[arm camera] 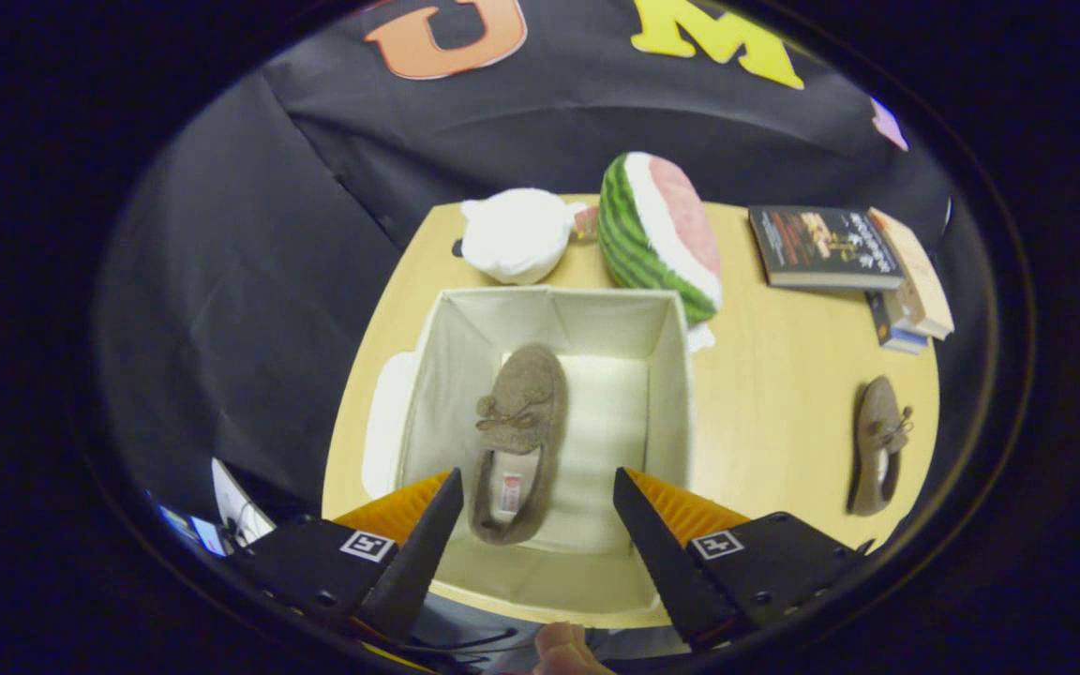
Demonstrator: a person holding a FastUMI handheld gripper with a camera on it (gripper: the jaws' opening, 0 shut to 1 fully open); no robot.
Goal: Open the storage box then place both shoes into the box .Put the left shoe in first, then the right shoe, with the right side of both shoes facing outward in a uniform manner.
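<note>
Between wide gripper [534, 489] fingers: shoe [517, 441] in box [671, 375]; 2nd shoe [877, 445] off right.

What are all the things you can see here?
storage box: one, cream, open, on the table just ahead of the fingers
shoe in the box: one, brown with a bow, lying between the fingers
shoe on the table: one, brown, right of the box
box lid: one, white, tucked by the box's left side
watermelon cushion: one, green, white and pink, behind the box
white plush toy: one, left of the cushion
books: a few, stacked at the far right
table: one, light wood
gripper: one, fingers open, empty
fingertip: one, below the gripper
</note>
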